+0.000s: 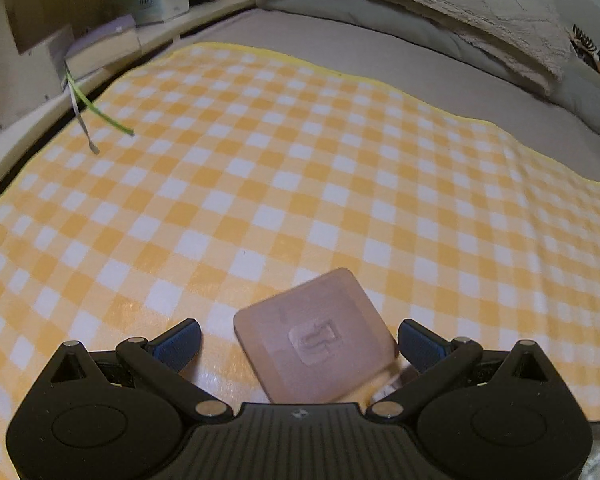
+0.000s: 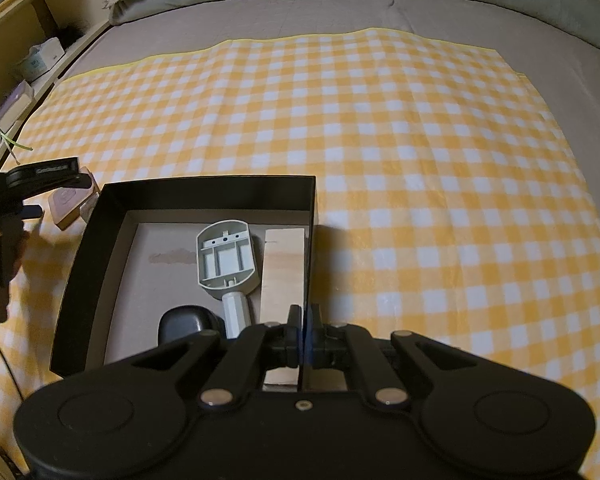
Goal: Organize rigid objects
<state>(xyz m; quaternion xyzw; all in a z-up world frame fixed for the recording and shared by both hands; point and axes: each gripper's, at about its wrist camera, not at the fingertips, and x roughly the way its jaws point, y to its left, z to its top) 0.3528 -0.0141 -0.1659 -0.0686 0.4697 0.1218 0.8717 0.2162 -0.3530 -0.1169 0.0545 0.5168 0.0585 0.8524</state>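
Pink square block [image 1: 315, 342]: lies flat and skewed on the checked cloth [image 1: 300, 184], between the spread fingers of my left gripper [image 1: 300, 344]; the right pad [image 1: 418, 346] sits at its corner, touching or just shy I cannot tell, the left pad [image 1: 178, 344] apart. Open cloth runs ahead to its yellow far edge, grey bedding [image 1: 380, 52] beyond, a shelf [image 1: 40, 80] along the left.

Black box [image 2: 208, 190]: my right gripper [image 2: 305, 320] is pinched shut on its right wall. Contents: grey plastic scoop-shaped part [image 2: 226, 260], wooden block [image 2: 284, 268] against the right wall, dark rounded case [image 2: 184, 324] at the near end. Left gripper and pink block sit just beside the box's left far corner.
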